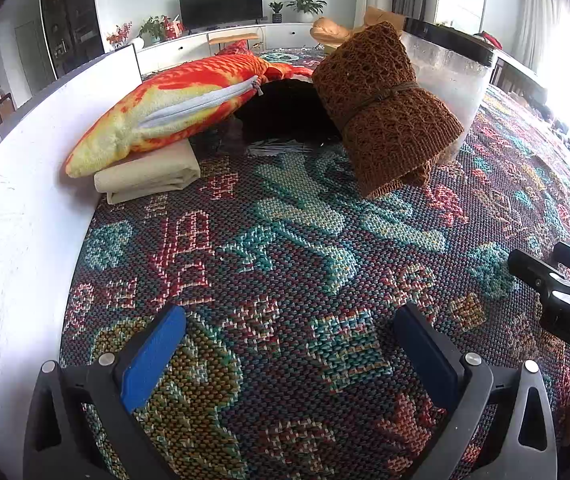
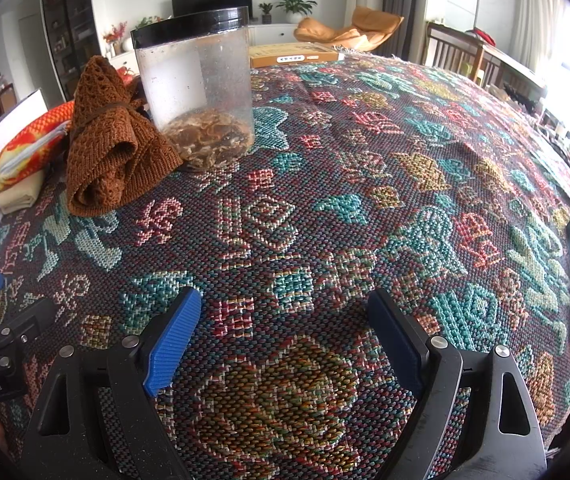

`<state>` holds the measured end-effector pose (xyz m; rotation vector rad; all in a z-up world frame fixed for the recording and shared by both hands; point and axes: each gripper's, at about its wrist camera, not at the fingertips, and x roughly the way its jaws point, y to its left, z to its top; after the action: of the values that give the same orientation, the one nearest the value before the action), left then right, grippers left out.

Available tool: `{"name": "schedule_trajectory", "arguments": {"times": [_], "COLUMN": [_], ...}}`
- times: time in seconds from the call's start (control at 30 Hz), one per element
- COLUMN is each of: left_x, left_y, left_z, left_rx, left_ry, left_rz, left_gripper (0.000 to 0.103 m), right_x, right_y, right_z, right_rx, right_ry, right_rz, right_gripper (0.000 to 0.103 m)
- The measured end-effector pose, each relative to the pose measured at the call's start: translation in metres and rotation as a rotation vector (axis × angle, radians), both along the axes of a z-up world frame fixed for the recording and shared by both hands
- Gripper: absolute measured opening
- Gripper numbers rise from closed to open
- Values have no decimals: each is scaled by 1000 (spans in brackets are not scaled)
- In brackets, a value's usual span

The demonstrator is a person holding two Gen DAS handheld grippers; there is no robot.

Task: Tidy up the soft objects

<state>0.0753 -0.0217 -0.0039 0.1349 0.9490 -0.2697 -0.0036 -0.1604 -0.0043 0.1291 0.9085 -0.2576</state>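
Both grippers — left (image 1: 285, 360), right (image 2: 285, 344) — hang spread and empty over the cloth (image 2: 365, 200); knit bundle (image 1: 385, 112) leans on the jar (image 2: 197, 92).

Brown knit bundle (image 2: 105, 148) against clear jar (image 2: 197, 92)

Tied brown knit bundle (image 1: 385, 116) against jar (image 1: 451, 76)

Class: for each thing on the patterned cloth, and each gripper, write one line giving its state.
Brown knitted bundle: tied, leaning on jar.
Clear plastic jar with black lid: upright, lidded.
Orange fish-shaped plush pillow: lying on the cream cloth.
Folded cream cloth: folded.
Left gripper: open, empty.
Right gripper: open, empty.
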Motion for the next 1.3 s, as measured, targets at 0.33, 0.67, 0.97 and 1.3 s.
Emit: {"name": "schedule_trajectory", "arguments": {"times": [0.33, 0.67, 0.97, 1.3], "left_x": [0, -1, 0, 1], "left_y": [0, 0, 1, 1], "left_z": [0, 0, 0, 0], "left_rx": [0, 0, -1, -5], "left_ry": [0, 0, 0, 0], "left_rz": [0, 0, 1, 1], "left_gripper": [103, 103, 103, 103], "right_x": [0, 0, 1, 57], "right_y": [0, 0, -4, 37], "right_z": [1, 1, 0, 45], "right_rx": [0, 0, 20, 138], "right_ry": [1, 1, -10, -138], "right_rz": [1, 1, 0, 265], "right_gripper": [88, 88, 87, 87]}}
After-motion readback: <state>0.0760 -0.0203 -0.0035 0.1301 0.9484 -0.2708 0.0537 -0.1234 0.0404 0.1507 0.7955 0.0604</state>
